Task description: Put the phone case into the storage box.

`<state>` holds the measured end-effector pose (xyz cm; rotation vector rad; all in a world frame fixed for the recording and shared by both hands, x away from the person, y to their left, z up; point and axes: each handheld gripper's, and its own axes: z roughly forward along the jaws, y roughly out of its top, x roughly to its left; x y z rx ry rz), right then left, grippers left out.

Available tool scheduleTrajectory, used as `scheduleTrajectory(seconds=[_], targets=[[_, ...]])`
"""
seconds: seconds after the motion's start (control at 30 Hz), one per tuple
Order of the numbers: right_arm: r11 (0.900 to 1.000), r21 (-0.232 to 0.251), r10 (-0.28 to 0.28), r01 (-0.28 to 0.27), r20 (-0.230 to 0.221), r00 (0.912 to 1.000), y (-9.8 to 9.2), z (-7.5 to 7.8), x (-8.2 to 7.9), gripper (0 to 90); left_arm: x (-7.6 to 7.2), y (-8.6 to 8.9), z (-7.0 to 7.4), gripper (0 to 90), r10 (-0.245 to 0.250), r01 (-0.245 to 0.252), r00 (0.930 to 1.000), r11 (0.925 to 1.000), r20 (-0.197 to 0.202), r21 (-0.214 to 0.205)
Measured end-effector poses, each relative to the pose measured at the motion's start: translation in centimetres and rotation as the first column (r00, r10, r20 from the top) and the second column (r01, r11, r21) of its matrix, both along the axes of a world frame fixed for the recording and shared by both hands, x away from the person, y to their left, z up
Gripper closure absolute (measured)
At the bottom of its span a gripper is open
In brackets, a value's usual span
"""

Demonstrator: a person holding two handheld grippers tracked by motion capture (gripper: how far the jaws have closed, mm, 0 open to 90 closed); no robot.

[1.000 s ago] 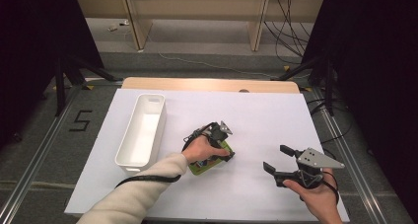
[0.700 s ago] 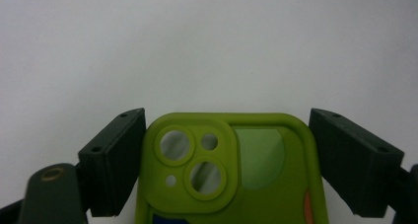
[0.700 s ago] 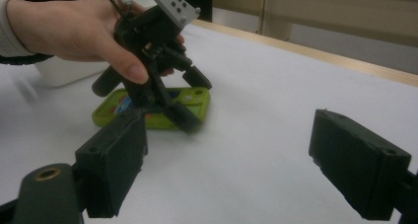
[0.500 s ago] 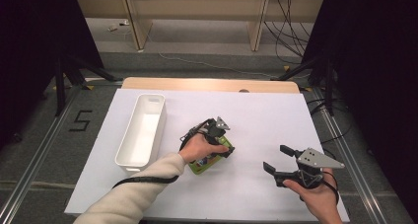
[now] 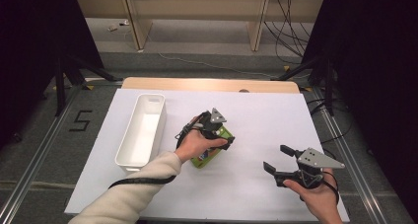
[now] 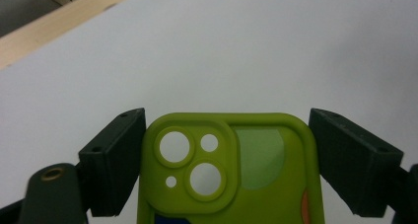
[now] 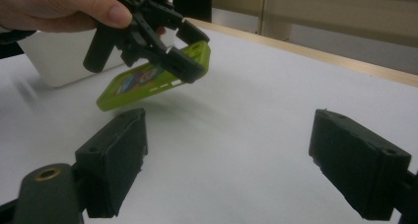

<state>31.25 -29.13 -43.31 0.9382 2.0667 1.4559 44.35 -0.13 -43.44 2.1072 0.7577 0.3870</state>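
Jaws of my left gripper clamp both long edges of the lime-green rubbery phone case, tilted above the white table sheet near the white plastic bin. Light, bendy and hollow, I judge, so grip near the stiffer camera corner. Right gripper stands open, empty.

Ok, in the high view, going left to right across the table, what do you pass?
White bin → left gripper clamped on the green phone case → right gripper, open with nothing between its jaws.
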Motion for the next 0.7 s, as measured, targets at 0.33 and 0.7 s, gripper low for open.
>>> scheduleTrajectory(seconds=[0.33, 0.7], targets=[[1.0000, -0.001, -0.001, 0.001, 0.000, 1.0000, 0.0, 0.0, 0.0, 16.0, -0.5, 0.9, 1.2, 16.9, 0.012, -0.011, 0.9992, 0.9997, 0.039, -0.023], [1.0000, -0.004, -0.001, 0.001, 0.000, 1.0000, 0.0, 0.0, 0.0, 16.0, -1.3, 1.5, 2.5, 16.9, 0.005, -0.002, 0.9975, 0.9990, 0.071, -0.044]])
